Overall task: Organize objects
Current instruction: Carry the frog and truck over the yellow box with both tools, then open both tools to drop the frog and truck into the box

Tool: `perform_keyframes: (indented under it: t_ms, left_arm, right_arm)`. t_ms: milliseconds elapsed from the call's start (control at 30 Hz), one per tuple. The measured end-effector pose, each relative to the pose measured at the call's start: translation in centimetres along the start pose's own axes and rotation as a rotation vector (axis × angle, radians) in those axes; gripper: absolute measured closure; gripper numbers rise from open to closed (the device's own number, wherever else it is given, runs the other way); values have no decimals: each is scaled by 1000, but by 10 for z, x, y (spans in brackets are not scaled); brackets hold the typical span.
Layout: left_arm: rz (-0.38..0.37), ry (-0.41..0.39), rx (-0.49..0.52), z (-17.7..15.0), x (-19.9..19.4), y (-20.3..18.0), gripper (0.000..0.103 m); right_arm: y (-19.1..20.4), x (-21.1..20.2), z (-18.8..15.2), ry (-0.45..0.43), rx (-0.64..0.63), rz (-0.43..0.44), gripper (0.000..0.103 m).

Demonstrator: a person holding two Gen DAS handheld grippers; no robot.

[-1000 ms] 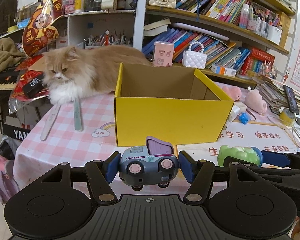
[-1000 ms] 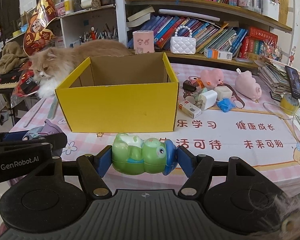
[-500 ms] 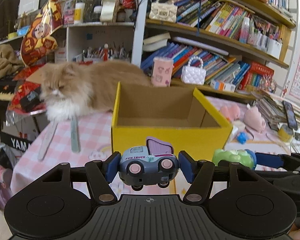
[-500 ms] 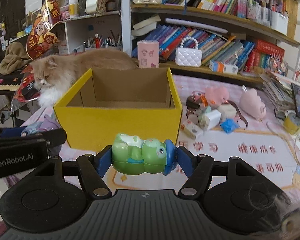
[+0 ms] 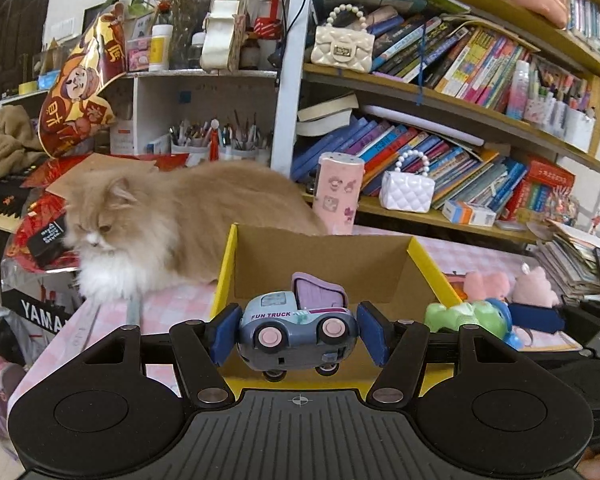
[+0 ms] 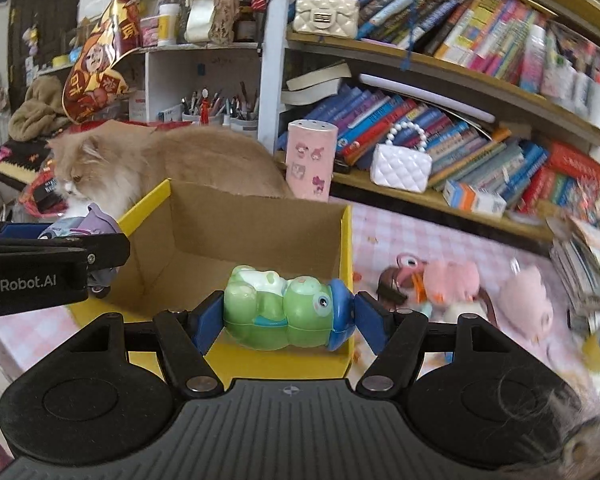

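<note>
Left gripper [image 5: 298,334] clamps a toy truck [image 5: 296,326] and right gripper [image 6: 286,314] clamps a green toy [image 6: 284,308], both poised at the 6 o'clock rim of the yellow box [image 5: 424,260], seemingly for dropping in.

Toy truck [image 5: 298,326]: glossy smooth plastic. Green frog toy [image 6: 286,308]: shiny plastic. Box [image 5: 324,264], centre frame: matt raw cardboard inside, yellow coated outside. Left gripper [image 5: 298,334] body: matt black ribbed plastic, metal rivets. Cat [image 5: 172,216], left: long fluffy fur. Tablecloth [image 6: 432,236]: checked, smooth.
</note>
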State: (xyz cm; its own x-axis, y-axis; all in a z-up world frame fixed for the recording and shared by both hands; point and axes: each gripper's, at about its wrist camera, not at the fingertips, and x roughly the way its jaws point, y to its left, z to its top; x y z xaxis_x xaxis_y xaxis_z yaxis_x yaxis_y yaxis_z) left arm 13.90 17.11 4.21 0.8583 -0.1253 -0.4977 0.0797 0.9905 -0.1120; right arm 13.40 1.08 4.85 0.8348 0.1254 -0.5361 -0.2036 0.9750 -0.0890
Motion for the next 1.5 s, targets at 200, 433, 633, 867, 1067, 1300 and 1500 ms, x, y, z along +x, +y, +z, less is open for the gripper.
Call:
perform_keyframes:
  t_ms: [200,433,633,867,1067,1300,1500]
  left_arm:
    - [37,47,9,7,38,-8,40]
    - [67,118,30,6,74,-12,40]
    - [99,175,46,0,92,-16,40]
    - [98,207,57,-5,101,-20,39]
    - [81,155,35,0,90,-21,27]
    - [85,62,26,12,54,-18,27]
    - [80,20,18,11,21,-12,25]
  right_arm:
    - [-6,53,11,41,-142,40,36]
    - [-5,102,16,100,-329,114,36]
    - [-2,123,19,149,-439,142,36]
    - [-2,130,17,167,-468,152,35]
    - [-3,126,19,146,-459,146,30]
    - [-8,100,26,98,-366,130,26]
    - [-8,70,30,30,-277,90,19]
